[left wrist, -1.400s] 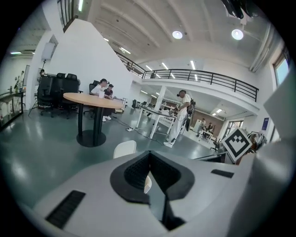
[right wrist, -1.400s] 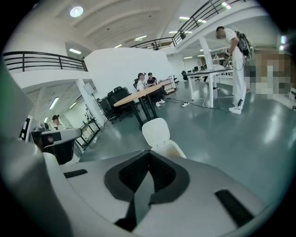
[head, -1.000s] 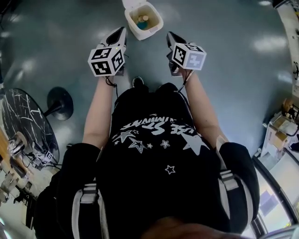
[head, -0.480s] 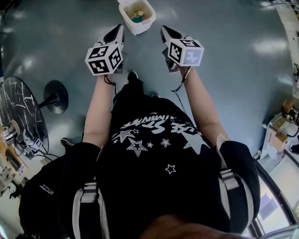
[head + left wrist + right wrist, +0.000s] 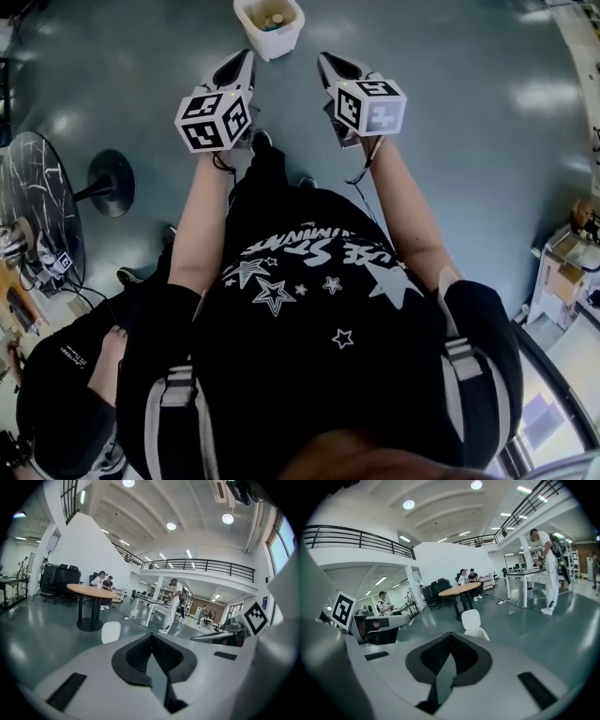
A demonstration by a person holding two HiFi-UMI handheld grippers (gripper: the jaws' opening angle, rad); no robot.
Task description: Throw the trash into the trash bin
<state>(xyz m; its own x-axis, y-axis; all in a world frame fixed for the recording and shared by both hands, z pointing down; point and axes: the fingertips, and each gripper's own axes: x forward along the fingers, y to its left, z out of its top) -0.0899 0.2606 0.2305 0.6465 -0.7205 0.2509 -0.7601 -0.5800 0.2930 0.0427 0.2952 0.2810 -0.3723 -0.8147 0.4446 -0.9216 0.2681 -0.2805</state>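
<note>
The white trash bin [image 5: 268,25] stands on the grey floor at the top edge of the head view, lid up, with some trash lying inside. Both grippers are held out in front of the person, just short of the bin. My left gripper [image 5: 244,60] points at the bin's left side and my right gripper [image 5: 324,62] at its right side. Both are shut with nothing between the jaws. In the left gripper view the jaws [image 5: 151,638] meet below the bin's raised lid [image 5: 111,631]. The right gripper view shows shut jaws [image 5: 450,638] and the bin [image 5: 472,623] just beyond.
A round dark table [image 5: 37,216] with a black disc foot [image 5: 112,182] stands at the left. A person in black [image 5: 66,384] crouches at the lower left. Boxes and shelving [image 5: 562,272] line the right edge. Further off are a round wooden table [image 5: 91,590] and other people.
The bin has slid towards the top edge of the head view and looks smaller. The round table has shifted left. A crouching person in black has come into view at the lower left.
</note>
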